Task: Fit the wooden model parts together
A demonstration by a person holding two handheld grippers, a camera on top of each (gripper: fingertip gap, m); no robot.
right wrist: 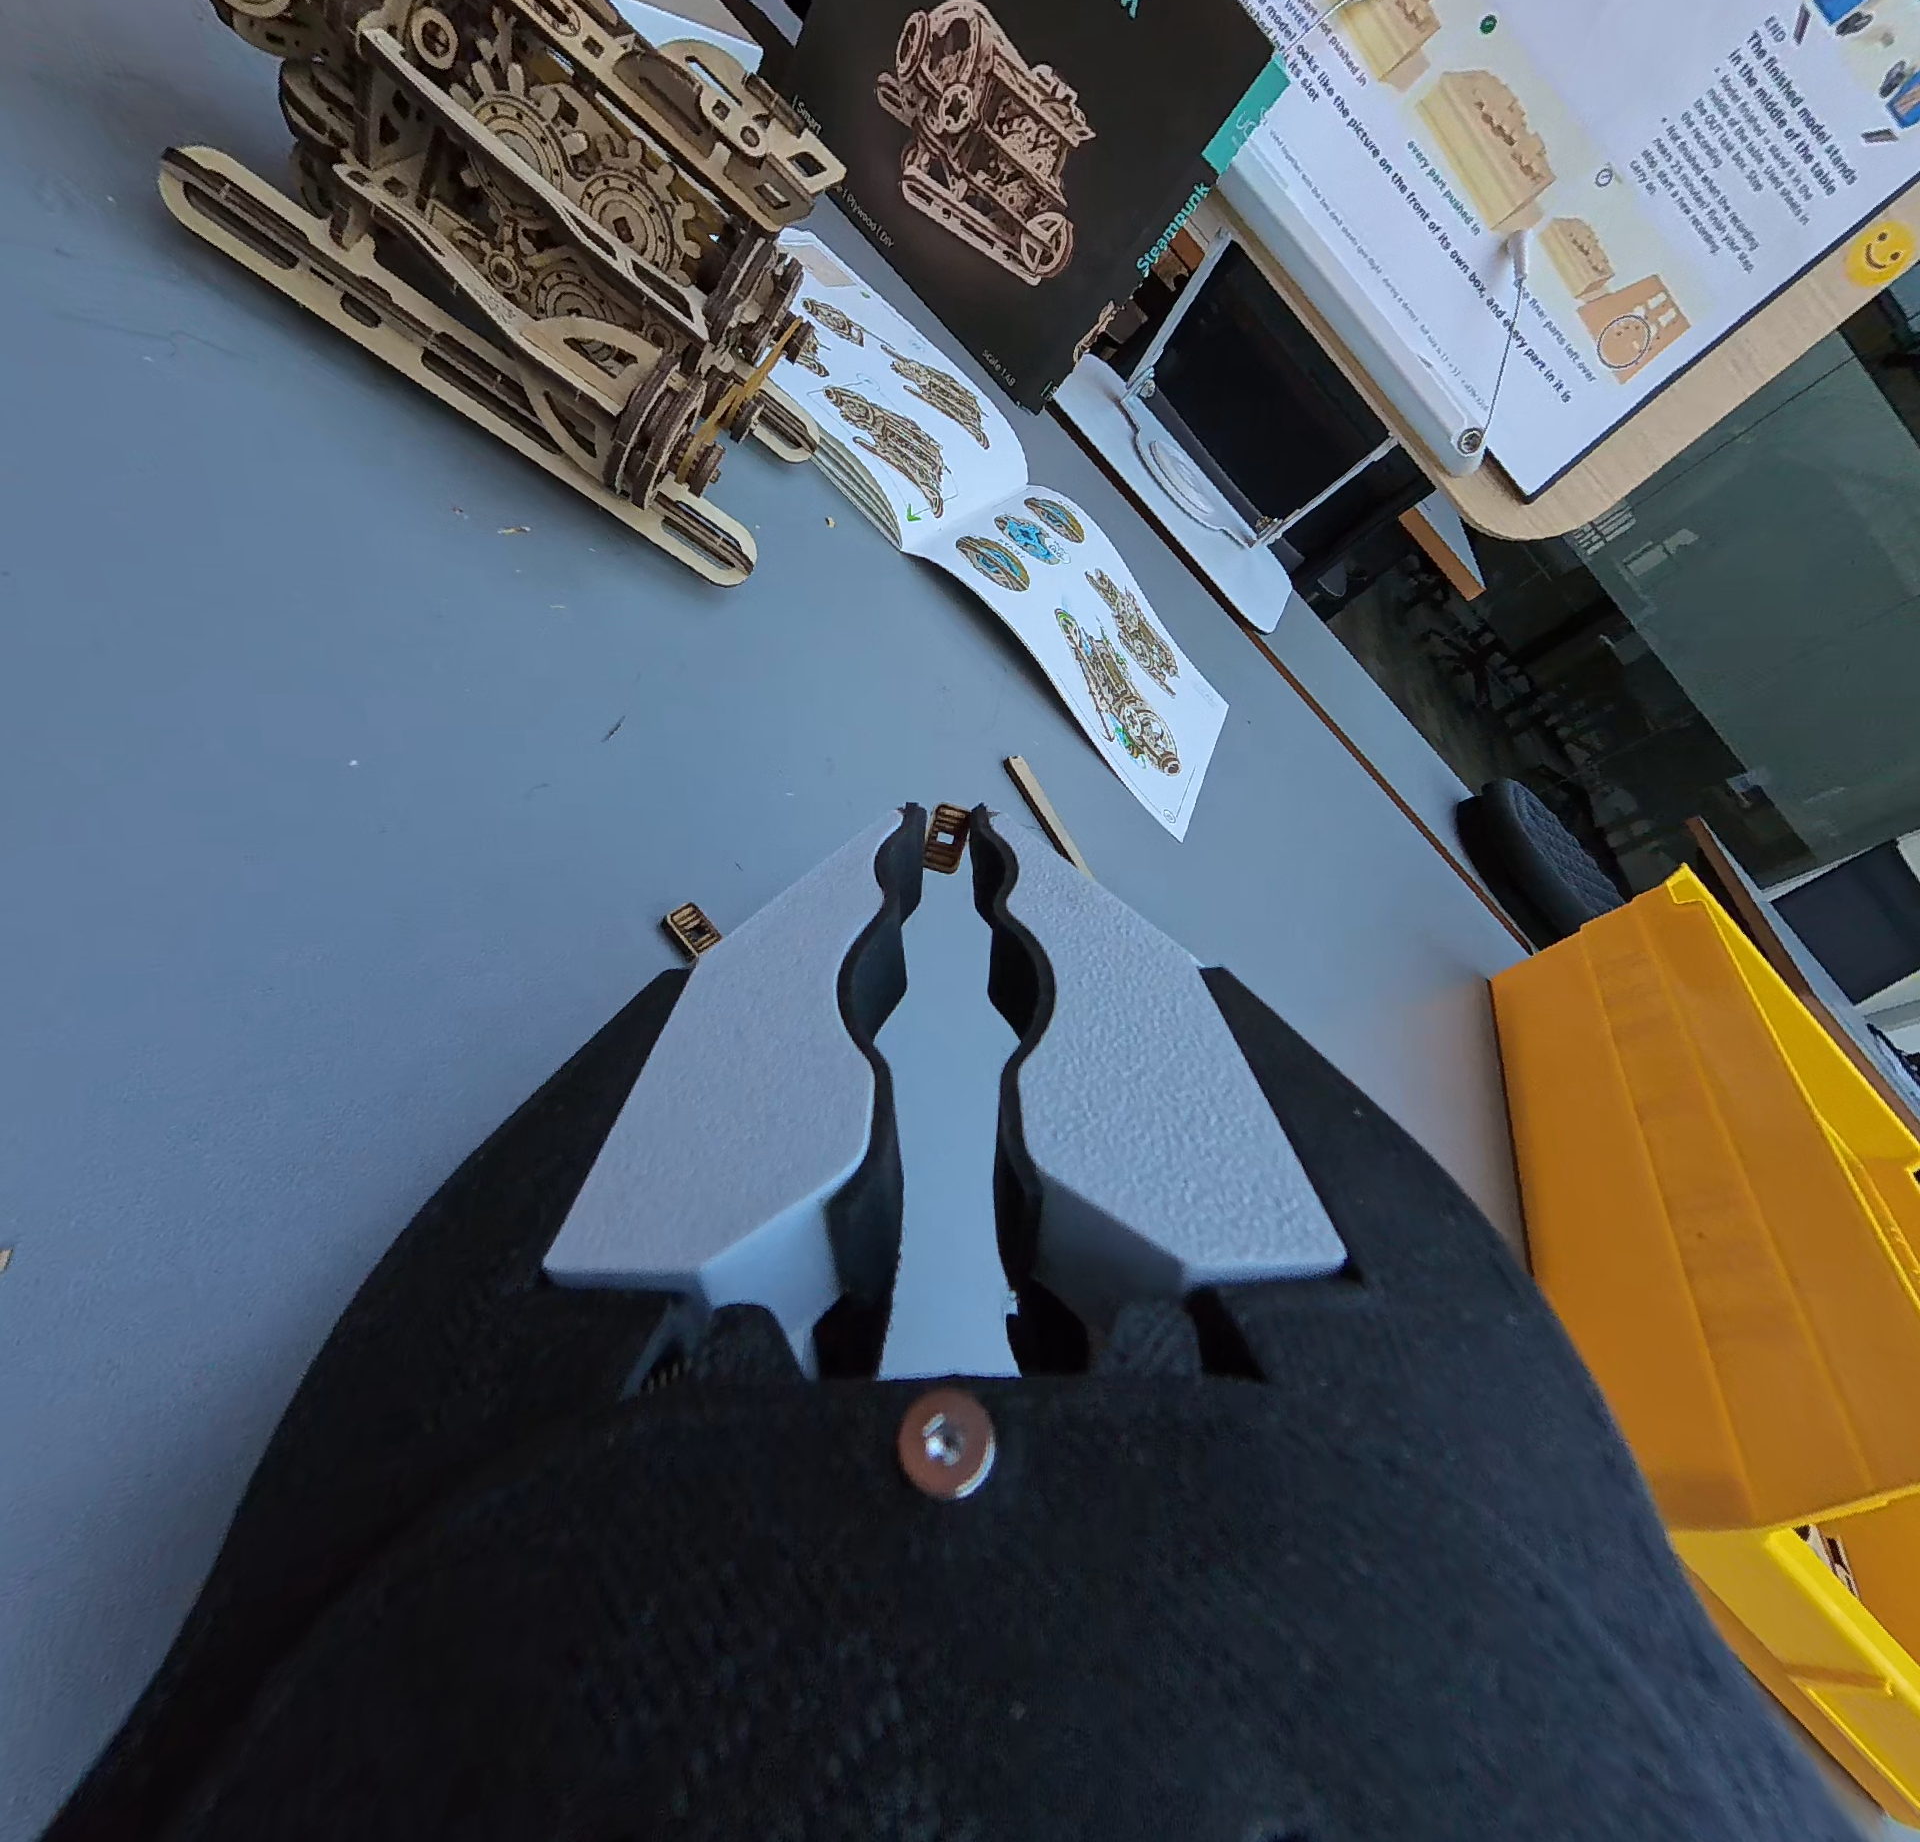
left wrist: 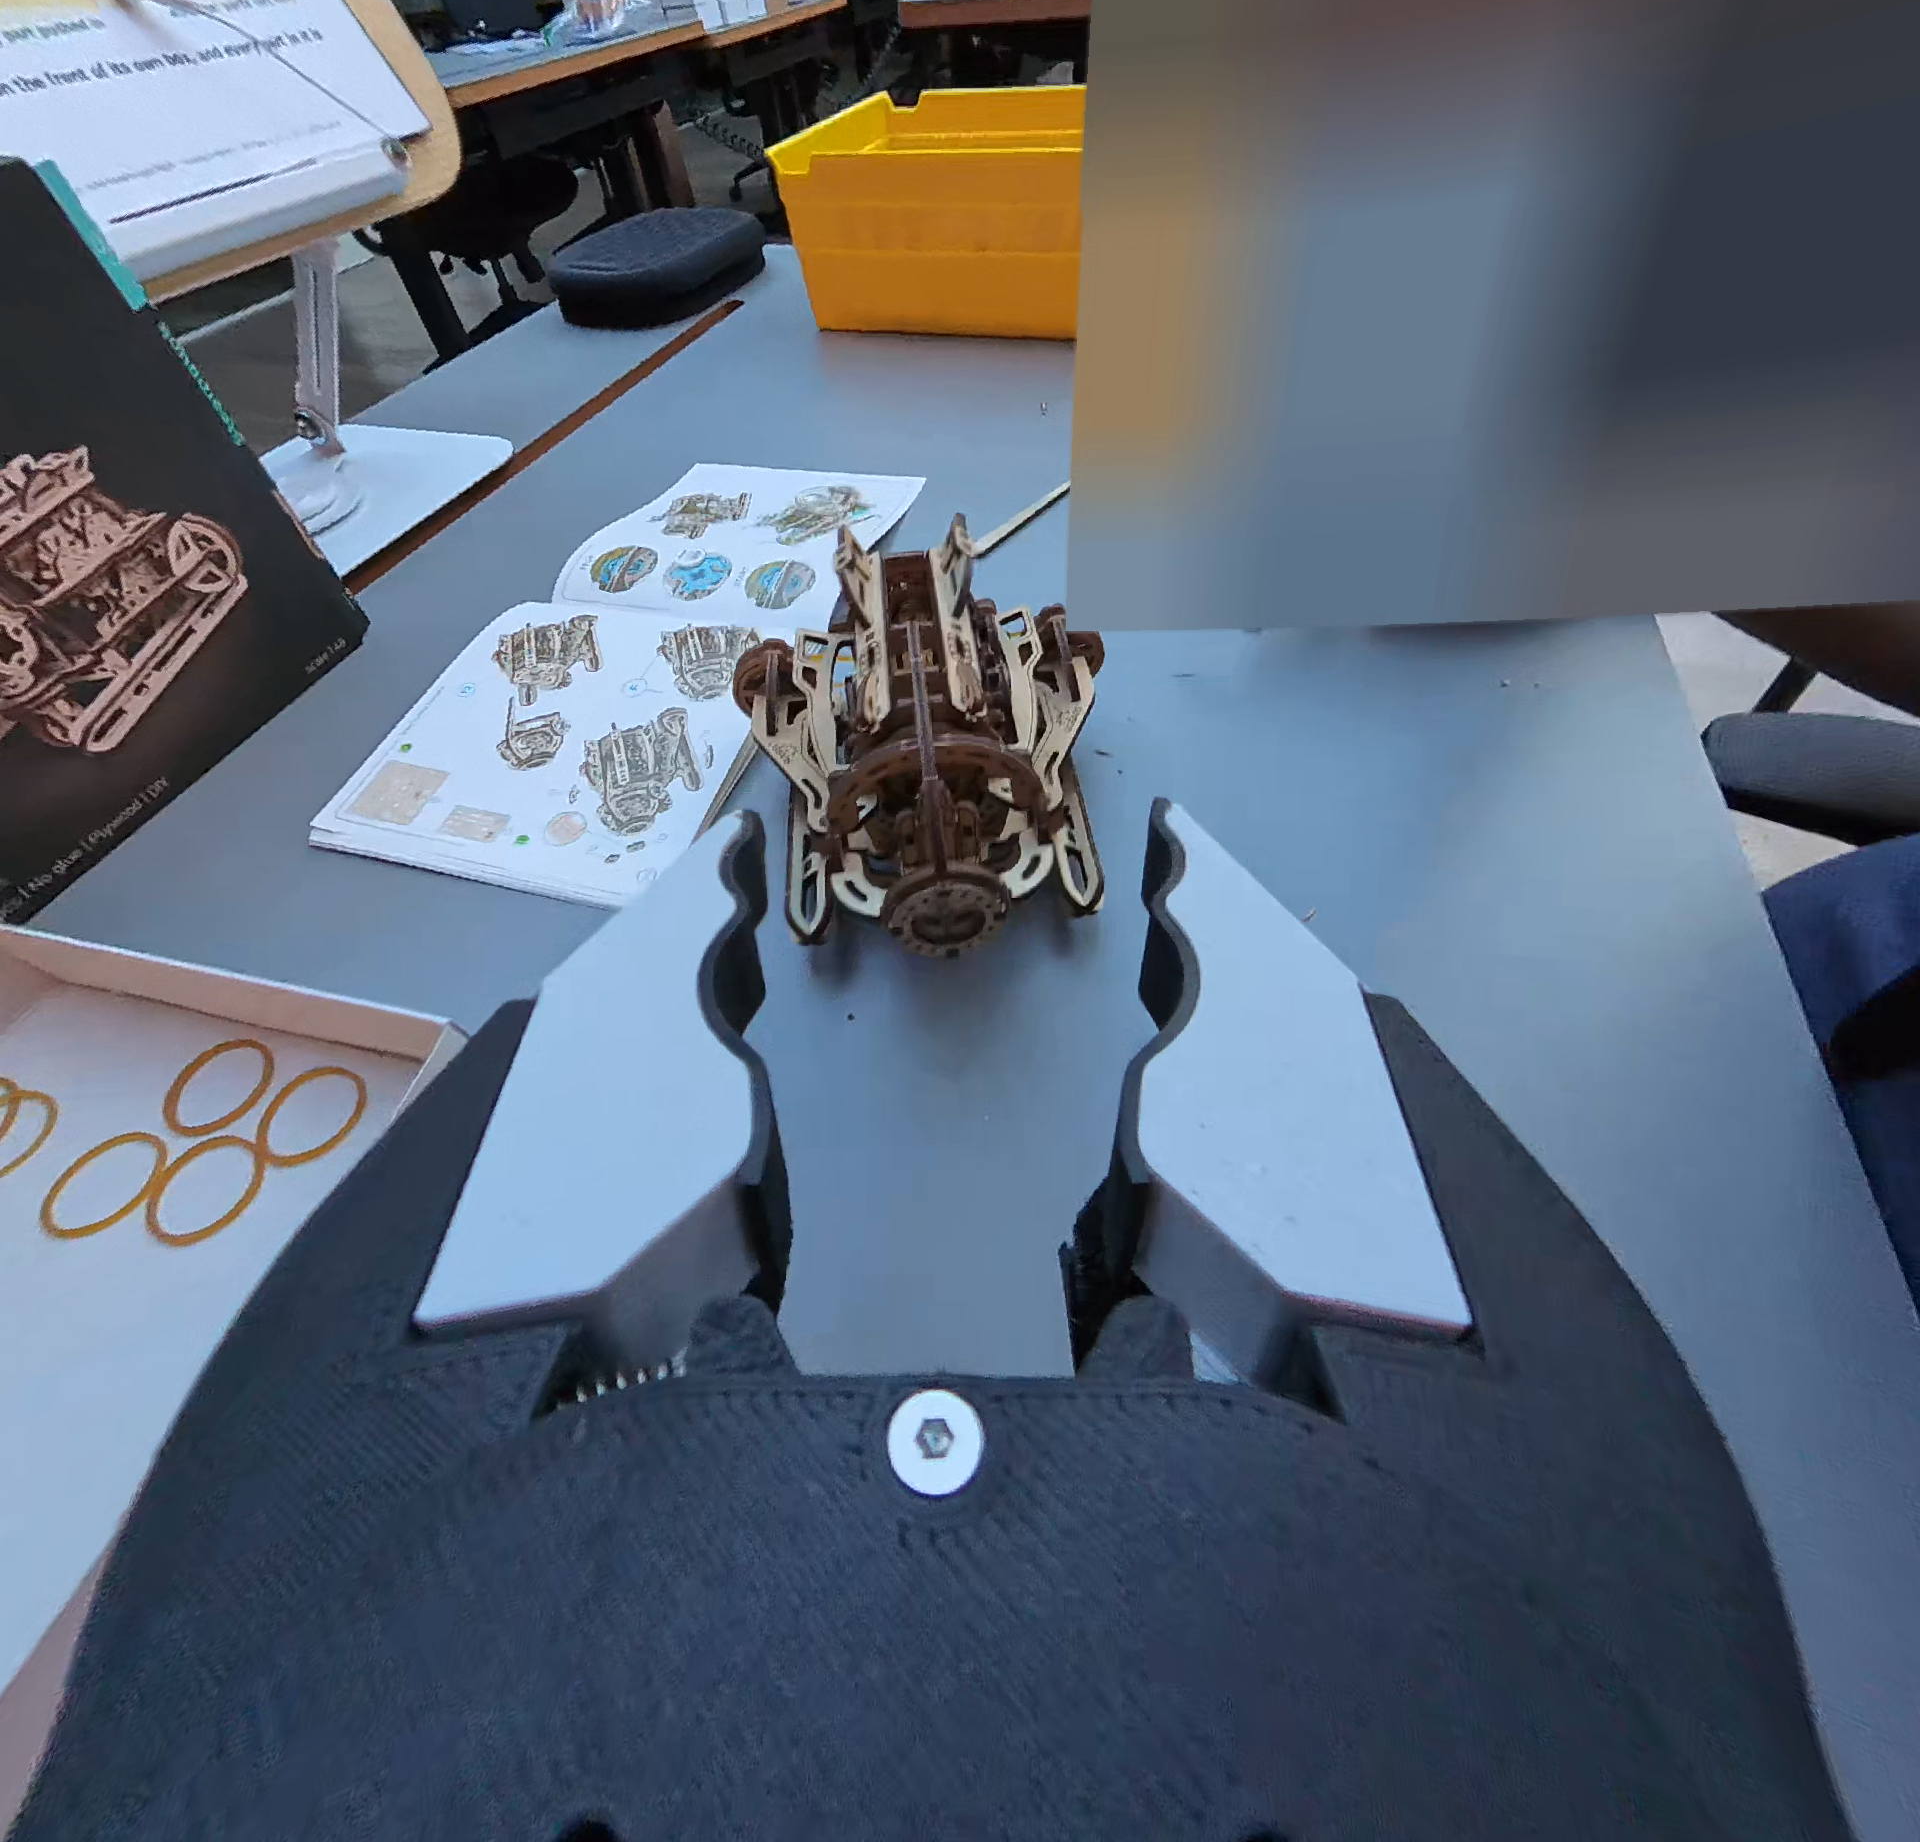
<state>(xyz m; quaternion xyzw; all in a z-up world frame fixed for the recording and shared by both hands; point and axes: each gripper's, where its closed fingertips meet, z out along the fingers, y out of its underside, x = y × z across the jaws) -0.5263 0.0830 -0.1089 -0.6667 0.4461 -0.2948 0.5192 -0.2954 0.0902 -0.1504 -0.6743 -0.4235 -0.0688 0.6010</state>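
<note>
The wooden model [left wrist: 925, 743], a brown and pale geared assembly on two runners, stands on the grey table [left wrist: 1351, 857]. My left gripper [left wrist: 956, 836] is open and empty just in front of it, with the fingertips flanking its near end without touching. In the right wrist view the model [right wrist: 499, 223] stands at the upper left. My right gripper [right wrist: 948, 816] is closed down on a small slotted wooden part [right wrist: 948, 838] held between its tips, low over the table. A second small slotted part [right wrist: 691, 930] lies just left of the fingers.
An open instruction booklet [left wrist: 582, 712] [right wrist: 1039, 587] lies beside the model. A thin wooden strip [right wrist: 1044, 805] lies near the right fingertips. The black kit box [left wrist: 135, 587] [right wrist: 1018, 130] leans behind. A white tray with rubber bands [left wrist: 208, 1148], yellow bins [left wrist: 935, 223] [right wrist: 1704, 1221] and an instruction board [right wrist: 1558, 182] ring the table.
</note>
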